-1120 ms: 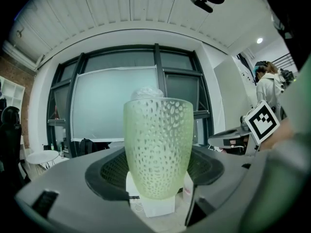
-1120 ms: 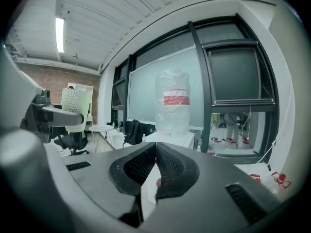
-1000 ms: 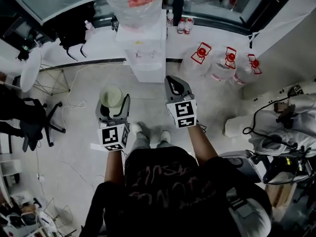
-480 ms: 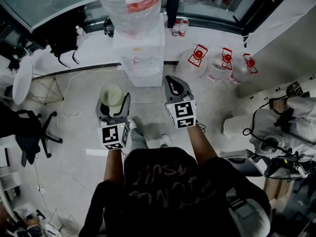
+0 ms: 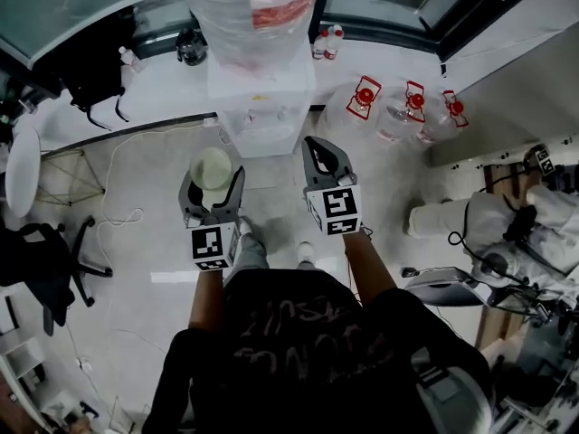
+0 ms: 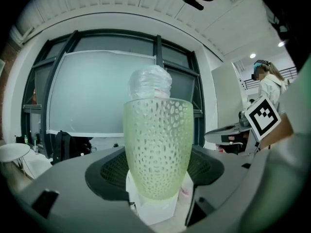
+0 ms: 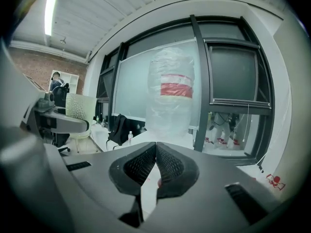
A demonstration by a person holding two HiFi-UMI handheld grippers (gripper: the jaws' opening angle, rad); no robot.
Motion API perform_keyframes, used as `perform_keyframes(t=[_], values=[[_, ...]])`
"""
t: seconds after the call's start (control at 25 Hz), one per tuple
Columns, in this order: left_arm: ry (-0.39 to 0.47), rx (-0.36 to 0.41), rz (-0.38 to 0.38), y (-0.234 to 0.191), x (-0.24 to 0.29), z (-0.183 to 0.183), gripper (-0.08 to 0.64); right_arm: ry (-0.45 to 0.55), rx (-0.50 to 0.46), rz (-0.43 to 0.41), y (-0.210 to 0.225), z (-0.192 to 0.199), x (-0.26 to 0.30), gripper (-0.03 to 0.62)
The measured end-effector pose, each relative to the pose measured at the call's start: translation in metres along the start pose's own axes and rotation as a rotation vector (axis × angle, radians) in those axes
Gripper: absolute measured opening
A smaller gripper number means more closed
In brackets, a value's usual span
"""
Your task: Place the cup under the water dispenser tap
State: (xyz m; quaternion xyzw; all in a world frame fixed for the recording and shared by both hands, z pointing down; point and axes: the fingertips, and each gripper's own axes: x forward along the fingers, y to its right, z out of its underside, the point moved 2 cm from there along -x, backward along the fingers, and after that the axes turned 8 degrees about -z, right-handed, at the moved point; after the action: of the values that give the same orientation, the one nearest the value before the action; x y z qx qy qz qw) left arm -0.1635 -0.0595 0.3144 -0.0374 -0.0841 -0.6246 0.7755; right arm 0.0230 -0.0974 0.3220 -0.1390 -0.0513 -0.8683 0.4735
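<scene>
You have brought the cup (image 5: 211, 166) closer to the water dispenser (image 5: 262, 107). A second ago a wide strip of floor (image 5: 136, 179) lay between them; now the cup stands upright just in front of the dispenser. Your left gripper (image 5: 213, 182) still has its fingers (image 6: 108, 171) clamped on the cup's sides. Your right gripper (image 5: 314, 149), also nearer the dispenser, has its fingers pressed together, with nothing between them.

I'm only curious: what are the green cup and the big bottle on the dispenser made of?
Cup: likely translucent plastic, possibly glass; pale green, frosted, light passes its dimpled wall. Bottle: likely thin clear plastic; glossy, wrinkled surface with a red label band.
</scene>
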Motion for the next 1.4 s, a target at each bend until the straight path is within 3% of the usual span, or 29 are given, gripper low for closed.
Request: perform_keyframes(t=[0.48, 0.76, 1.08, 1.2, 1.4], values=[[-0.053, -0.051, 0.154, -0.047, 0.058, 0.033, 0.353, -0.037, 0.058, 0.082, -0.015, -0.004, 0.054, 0.014], [-0.085, -0.055, 0.215, -0.045, 0.078, 0.06, 0.353, -0.058, 0.067, 0.1, -0.016, 0.016, 0.072, 0.014], [-0.071, -0.045, 0.185, -0.023, 0.102, 0.091, 0.353, -0.038, 0.084, 0.088, 0.018, 0.056, 0.091, 0.014], [-0.086, -0.076, 0.149, -0.011, 0.111, 0.106, 0.353, -0.012, 0.091, 0.062, 0.035, 0.075, 0.097, 0.014], [-0.102, -0.067, 0.12, 0.006, 0.124, 0.132, 0.353, -0.024, 0.113, 0.011, 0.041, 0.105, 0.102, 0.014]])
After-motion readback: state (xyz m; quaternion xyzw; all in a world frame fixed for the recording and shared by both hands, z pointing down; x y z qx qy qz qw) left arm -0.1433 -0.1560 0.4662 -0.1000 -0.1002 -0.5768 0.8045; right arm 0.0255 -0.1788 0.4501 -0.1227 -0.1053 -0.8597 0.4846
